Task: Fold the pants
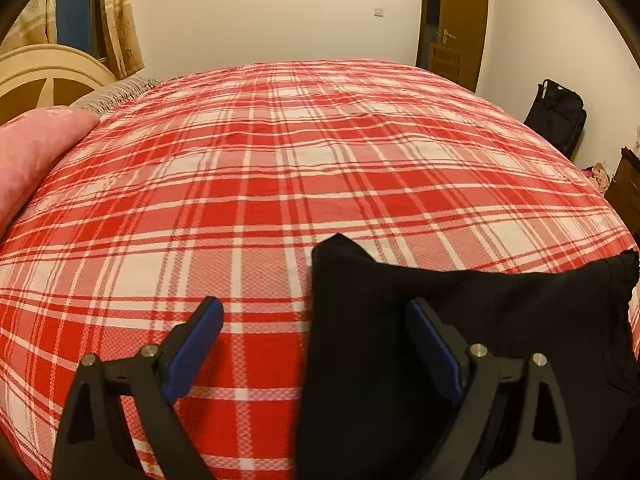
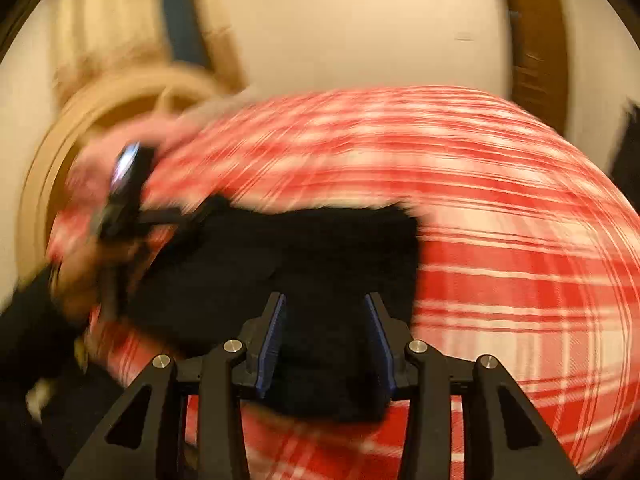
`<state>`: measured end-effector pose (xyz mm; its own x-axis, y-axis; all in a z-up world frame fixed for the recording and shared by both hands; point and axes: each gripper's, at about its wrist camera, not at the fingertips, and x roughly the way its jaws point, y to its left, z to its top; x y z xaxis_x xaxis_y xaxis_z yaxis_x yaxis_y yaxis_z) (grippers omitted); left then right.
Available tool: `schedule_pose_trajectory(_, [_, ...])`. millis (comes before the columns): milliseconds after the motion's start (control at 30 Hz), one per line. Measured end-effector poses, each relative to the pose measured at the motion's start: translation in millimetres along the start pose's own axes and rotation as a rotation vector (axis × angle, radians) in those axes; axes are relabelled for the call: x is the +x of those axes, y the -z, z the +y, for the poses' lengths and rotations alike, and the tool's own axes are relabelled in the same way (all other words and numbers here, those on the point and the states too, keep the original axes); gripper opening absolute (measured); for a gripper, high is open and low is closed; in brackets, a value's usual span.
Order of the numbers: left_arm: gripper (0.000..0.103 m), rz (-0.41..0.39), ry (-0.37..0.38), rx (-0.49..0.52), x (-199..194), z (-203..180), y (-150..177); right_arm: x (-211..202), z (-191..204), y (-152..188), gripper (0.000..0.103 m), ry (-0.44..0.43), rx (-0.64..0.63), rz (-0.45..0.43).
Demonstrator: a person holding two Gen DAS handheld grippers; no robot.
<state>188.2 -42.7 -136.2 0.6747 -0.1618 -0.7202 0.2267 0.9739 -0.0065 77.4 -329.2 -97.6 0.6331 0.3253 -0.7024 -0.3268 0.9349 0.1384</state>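
Black pants point(image 1: 500, 320) lie bunched on the red plaid bedcover point(image 1: 260, 184) at the near right. My left gripper point(image 1: 316, 316) is open wide. The pants' left edge falls between its blue pads, and the right pad point(image 1: 434, 344) is over the cloth. The right wrist view is smeared by motion. There the pants point(image 2: 320, 248) form a dark block on the cover point(image 2: 520, 260), and my right gripper point(image 2: 326, 308) hovers open at their near edge, with cloth showing between the fingers. A person's hand point(image 2: 80, 280) holds the left tool at the pants' far left end.
A pink pillow point(image 1: 36, 152) and a cream headboard point(image 1: 48, 76) are at the left. A black bag point(image 1: 558, 114) stands on the floor past the bed's right side, beside a brown door point(image 1: 460, 20). A dark cabinet point(image 1: 628, 188) is at the far right.
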Motion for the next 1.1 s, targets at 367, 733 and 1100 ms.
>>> schedule_pose_trajectory(367, [0.097,-0.075,0.025,-0.011,-65.8,18.2,26.1,-1.0,14.9,-21.9,0.043,-0.115,-0.090,0.059])
schedule_pose_trajectory(733, [0.097,-0.019,0.045,-0.020,-56.2,8.5,46.8,99.6,35.6,-88.1,0.045,-0.086,-0.003,0.112])
schedule_pose_trajectory(1100, [0.097,0.010,0.057,-0.013,-50.0,7.1,55.3,120.3,24.9,-87.8,0.045,-0.074,0.032,0.225])
